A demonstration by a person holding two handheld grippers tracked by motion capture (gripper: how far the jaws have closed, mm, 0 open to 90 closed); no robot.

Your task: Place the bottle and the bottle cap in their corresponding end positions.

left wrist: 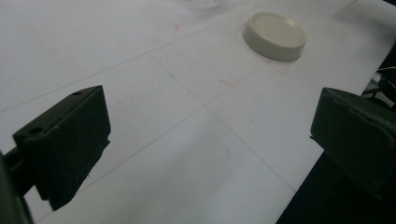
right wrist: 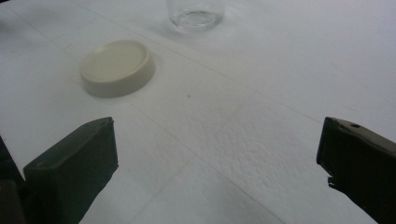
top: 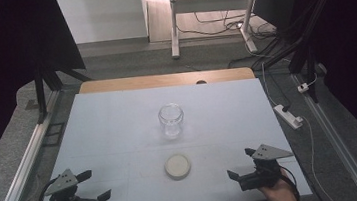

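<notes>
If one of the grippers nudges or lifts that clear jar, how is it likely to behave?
The glass jar stands upright and looks empty, so it is probably light enough to slide or tip if pushed near its rim. Its smooth, rounded wall may slip between the fingers. Being glass, it would likely break if dropped, and on its side it would roll.

The white rectangular desk (top: 119, 132) is viewed by the high view from above its near edge, facing forward and down; the whole desk top and the floor beyond are covered from a distance.

The left gripper view is taken low and close over the near left part of the desk, along the wide-set black jaws of the left hand-held gripper (left wrist: 210, 135), facing toward the desk centre. The right gripper view is taken likewise from the near right, along the right hand-held gripper (right wrist: 217, 158).

The round cream-coloured lid (top: 178, 165) (left wrist: 275, 35) (right wrist: 116, 67) is shared by all three views. The clear glass jar (top: 171, 120) (right wrist: 195, 16) is shared by the high and right gripper views.
</notes>
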